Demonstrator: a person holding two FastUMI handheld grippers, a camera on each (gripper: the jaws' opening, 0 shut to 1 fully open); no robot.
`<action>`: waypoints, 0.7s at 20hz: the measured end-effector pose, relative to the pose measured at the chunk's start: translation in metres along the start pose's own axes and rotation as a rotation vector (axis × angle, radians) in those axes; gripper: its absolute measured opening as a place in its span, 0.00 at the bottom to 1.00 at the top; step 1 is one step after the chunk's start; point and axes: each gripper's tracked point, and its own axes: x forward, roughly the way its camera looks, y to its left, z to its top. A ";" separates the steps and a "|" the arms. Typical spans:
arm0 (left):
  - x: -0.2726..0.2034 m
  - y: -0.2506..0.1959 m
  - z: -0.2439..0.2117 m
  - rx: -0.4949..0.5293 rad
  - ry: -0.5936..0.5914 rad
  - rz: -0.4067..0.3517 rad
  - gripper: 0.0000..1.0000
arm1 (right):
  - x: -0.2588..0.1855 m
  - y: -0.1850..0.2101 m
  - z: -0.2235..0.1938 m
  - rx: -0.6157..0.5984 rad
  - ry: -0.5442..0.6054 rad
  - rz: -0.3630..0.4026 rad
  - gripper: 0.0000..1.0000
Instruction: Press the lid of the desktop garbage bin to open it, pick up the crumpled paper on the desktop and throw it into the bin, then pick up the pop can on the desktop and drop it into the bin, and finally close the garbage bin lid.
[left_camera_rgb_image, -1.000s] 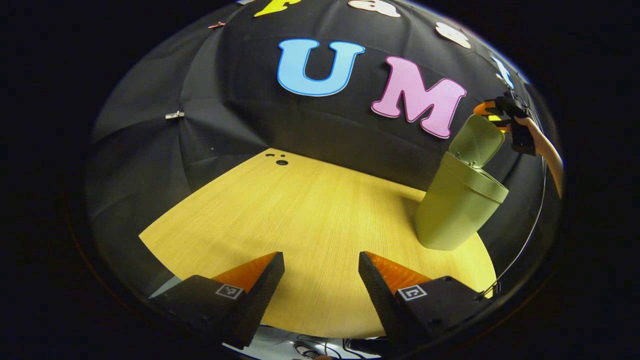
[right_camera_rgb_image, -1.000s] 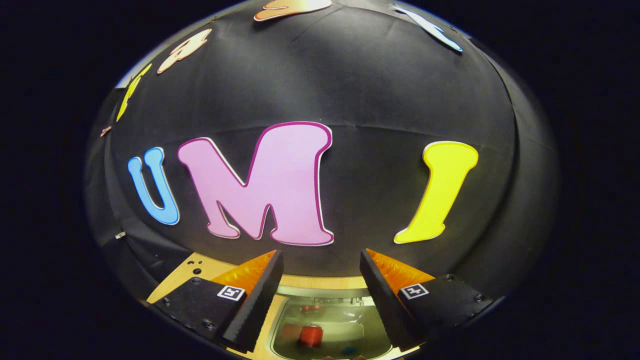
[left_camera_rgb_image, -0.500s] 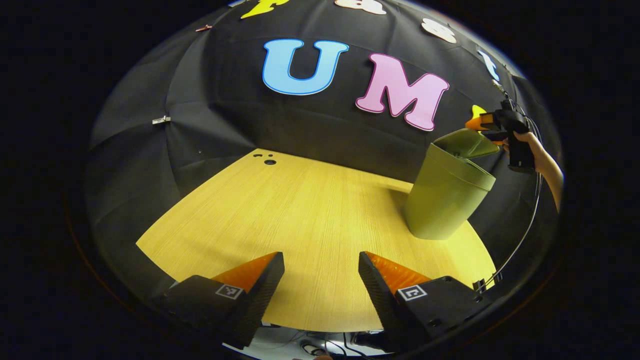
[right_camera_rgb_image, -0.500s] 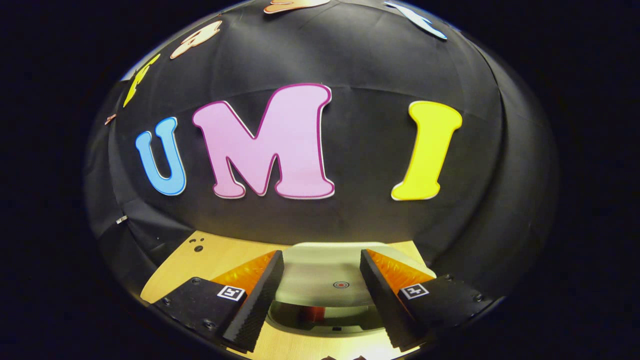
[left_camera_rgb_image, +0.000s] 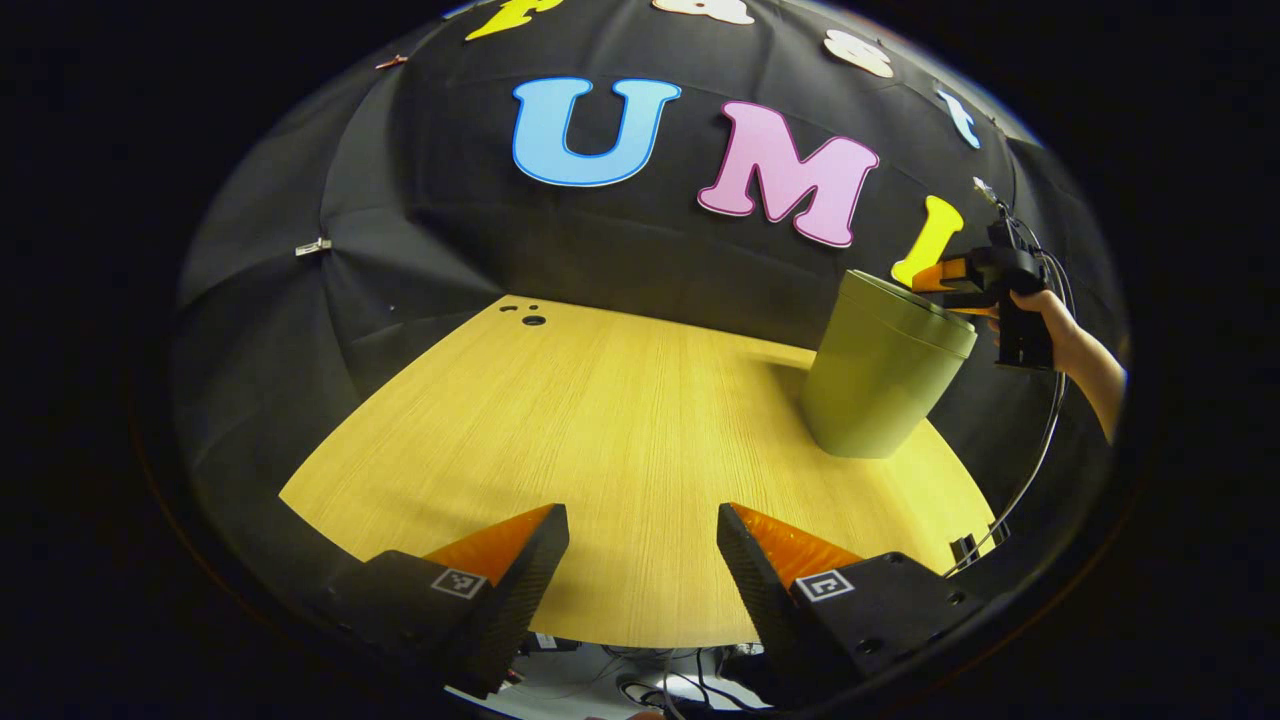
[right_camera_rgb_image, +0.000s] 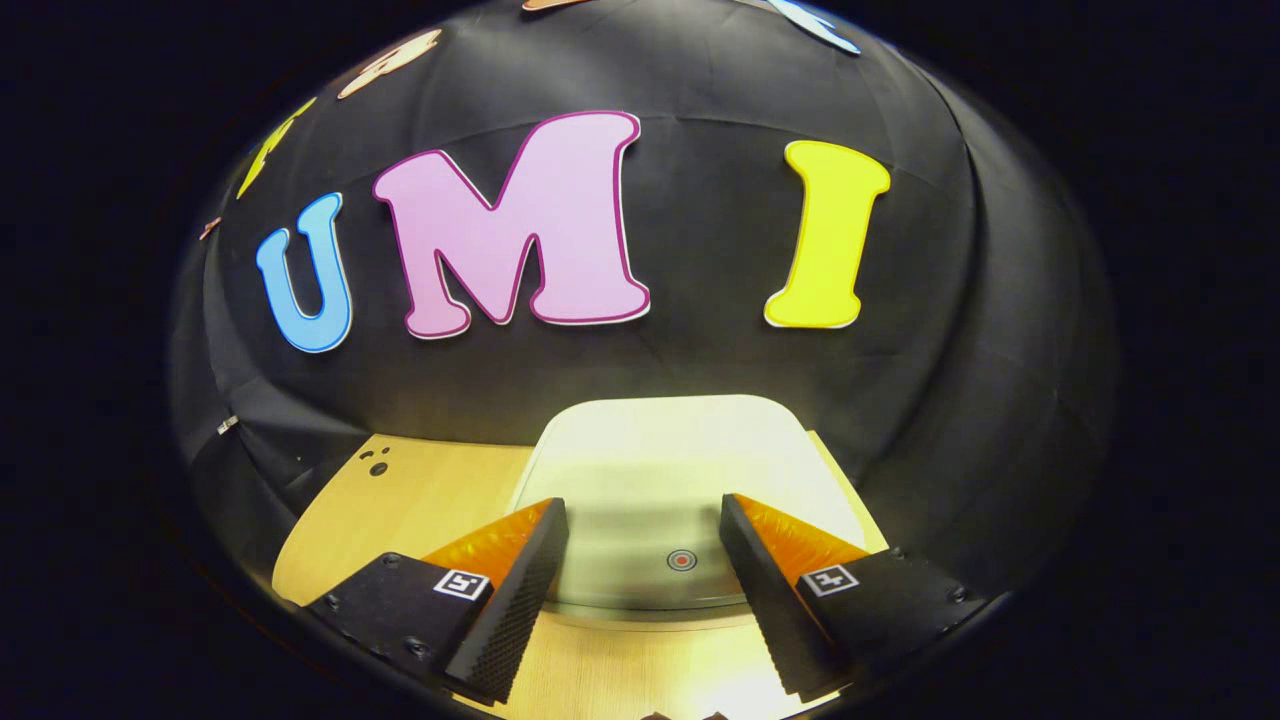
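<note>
On the desk (left_camera_rgb_image: 600, 420), the right gripper (right_camera_rgb_image: 640, 570), fingers apart, is hovering over the bin's lid (right_camera_rgb_image: 680, 470); off-centre pressure risks popping it open.

Wooden table (left_camera_rgb_image: 600, 420) with holes (left_camera_rgb_image: 533, 320), cables (left_camera_rgb_image: 660, 690) below

Matt plastic bin (left_camera_rgb_image: 880, 385), wood-grain desk (left_camera_rgb_image: 600, 440), cloth wall (left_camera_rgb_image: 620, 240).

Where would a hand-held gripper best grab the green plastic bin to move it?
Probably around the band under the lid, from the side. The green plastic bin stands upright and its wall tapers downward, so lower grips may slip. The open fingers may be too narrow.
</note>
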 end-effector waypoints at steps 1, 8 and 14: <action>0.000 -0.003 0.001 -0.001 -0.001 -0.007 0.96 | -0.001 0.001 0.001 -0.013 -0.009 0.002 0.96; 0.007 -0.027 0.001 0.018 -0.004 -0.050 0.96 | 0.001 0.003 -0.012 -0.018 0.026 0.003 0.98; 0.008 -0.041 0.010 0.014 -0.035 -0.055 0.96 | -0.004 0.009 -0.005 -0.035 -0.032 0.025 0.98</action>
